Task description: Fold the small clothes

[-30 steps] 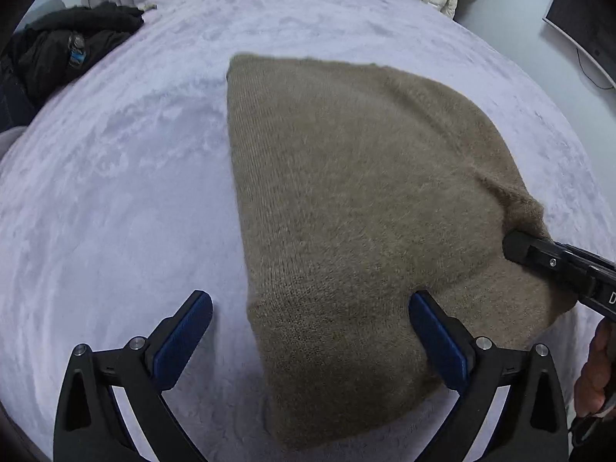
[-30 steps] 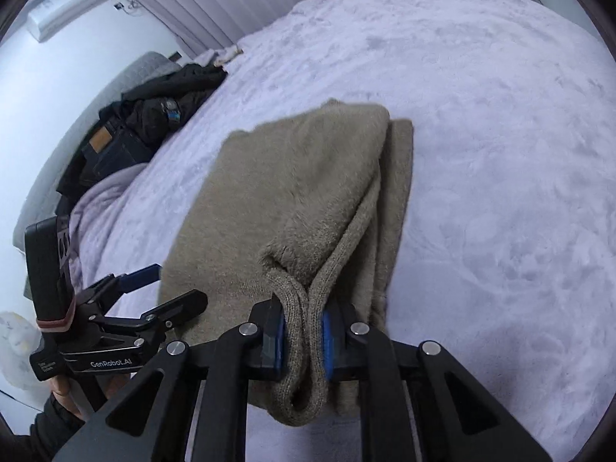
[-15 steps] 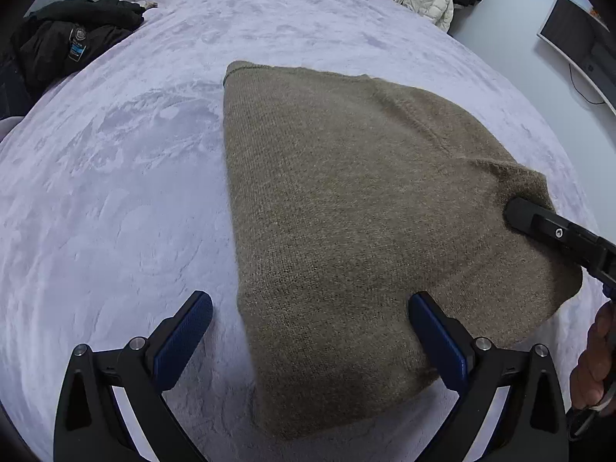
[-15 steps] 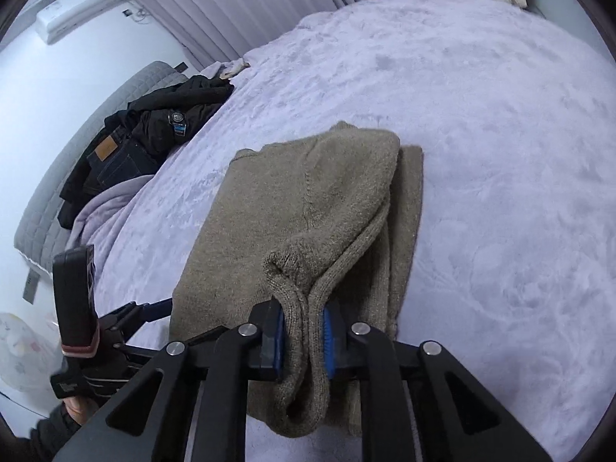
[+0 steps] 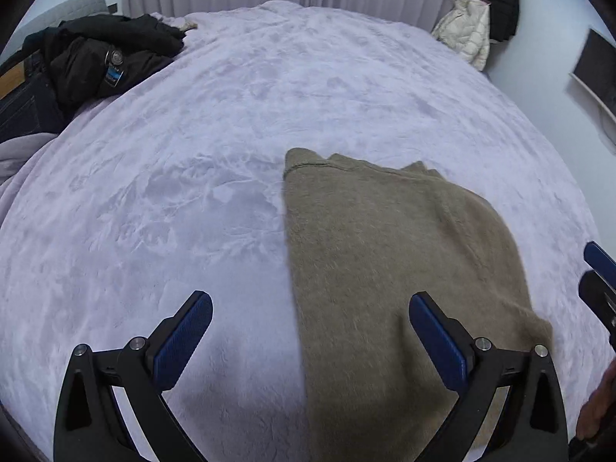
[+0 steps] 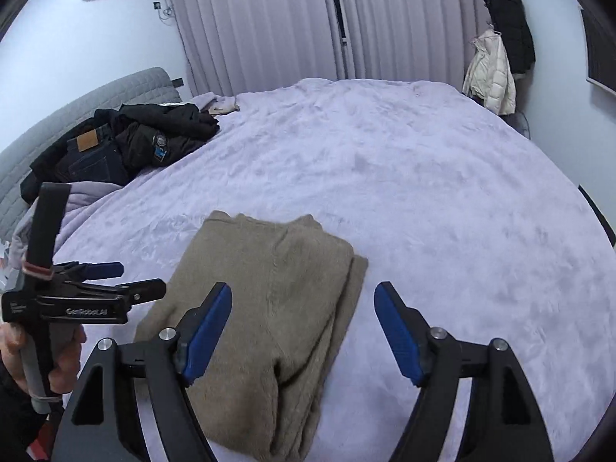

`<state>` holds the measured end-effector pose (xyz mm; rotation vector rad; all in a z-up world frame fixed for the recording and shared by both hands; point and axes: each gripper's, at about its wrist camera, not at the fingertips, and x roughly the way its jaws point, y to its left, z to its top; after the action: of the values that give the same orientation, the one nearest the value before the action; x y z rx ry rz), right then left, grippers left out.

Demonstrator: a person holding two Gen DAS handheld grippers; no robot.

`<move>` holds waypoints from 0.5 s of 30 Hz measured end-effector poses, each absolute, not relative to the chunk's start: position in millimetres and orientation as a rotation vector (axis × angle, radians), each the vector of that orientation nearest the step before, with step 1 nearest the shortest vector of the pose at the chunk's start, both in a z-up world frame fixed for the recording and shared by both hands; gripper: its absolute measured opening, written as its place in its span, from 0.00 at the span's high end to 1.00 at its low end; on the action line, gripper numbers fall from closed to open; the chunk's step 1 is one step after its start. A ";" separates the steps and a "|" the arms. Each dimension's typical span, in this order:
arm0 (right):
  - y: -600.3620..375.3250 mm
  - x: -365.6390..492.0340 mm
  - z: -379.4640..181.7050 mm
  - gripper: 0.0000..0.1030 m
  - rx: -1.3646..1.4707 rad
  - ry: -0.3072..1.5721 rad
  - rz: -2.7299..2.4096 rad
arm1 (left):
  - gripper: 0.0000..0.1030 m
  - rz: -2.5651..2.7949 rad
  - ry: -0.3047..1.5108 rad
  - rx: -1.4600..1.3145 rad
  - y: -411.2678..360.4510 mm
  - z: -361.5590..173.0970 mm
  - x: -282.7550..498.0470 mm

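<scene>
A folded olive-brown knit garment [image 5: 392, 269] lies flat on the lavender bedspread [image 5: 192, 177]. It also shows in the right wrist view [image 6: 269, 308], with its folded layers stacked along its right edge. My left gripper [image 5: 308, 331] is open and empty, raised above the garment's left edge. It also shows at the left of the right wrist view [image 6: 115, 281]. My right gripper [image 6: 304, 323] is open and empty, raised above the garment's near right part. Its tips show at the right edge of the left wrist view [image 5: 598, 269].
A pile of dark clothes and jeans [image 6: 127, 146] lies at the far left of the bed by the grey headboard [image 6: 77, 104]. A cream jacket [image 6: 489, 73] and a black coat [image 6: 508, 23] hang at the back right. Curtains [image 6: 288, 19] line the back wall.
My right gripper has opened and let go of the garment's folded edge, which now lies flat. Both grippers have lifted and drawn back from the garment.
</scene>
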<state>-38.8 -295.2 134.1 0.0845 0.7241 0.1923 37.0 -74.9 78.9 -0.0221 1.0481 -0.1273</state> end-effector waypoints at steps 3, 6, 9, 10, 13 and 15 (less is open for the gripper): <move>-270.9 -2.2 125.2 0.23 0.040 0.788 0.260 | 0.01 -0.059 1.104 0.010 -78.0 55.5 56.9; -256.8 30.3 93.3 0.23 0.047 0.912 0.366 | 0.01 -0.089 1.113 -0.019 -72.3 44.3 58.6; -269.8 50.3 49.2 0.26 0.008 1.012 0.278 | 0.00 -0.133 1.109 0.009 -74.3 35.7 55.2; -277.6 49.7 46.6 0.26 0.050 1.000 0.297 | 0.00 -0.140 1.097 0.022 -74.1 36.6 53.6; -283.7 40.9 64.6 0.27 0.060 0.973 0.311 | 0.00 -0.174 1.077 -0.012 -68.6 54.0 56.1; -278.9 35.4 83.1 0.27 0.028 0.919 0.337 | 0.00 -0.183 1.045 -0.043 -68.8 66.0 63.8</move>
<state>35.4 -278.9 83.1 0.0282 0.9188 0.3372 63.8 -68.8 66.0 -0.0433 1.0446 -0.1832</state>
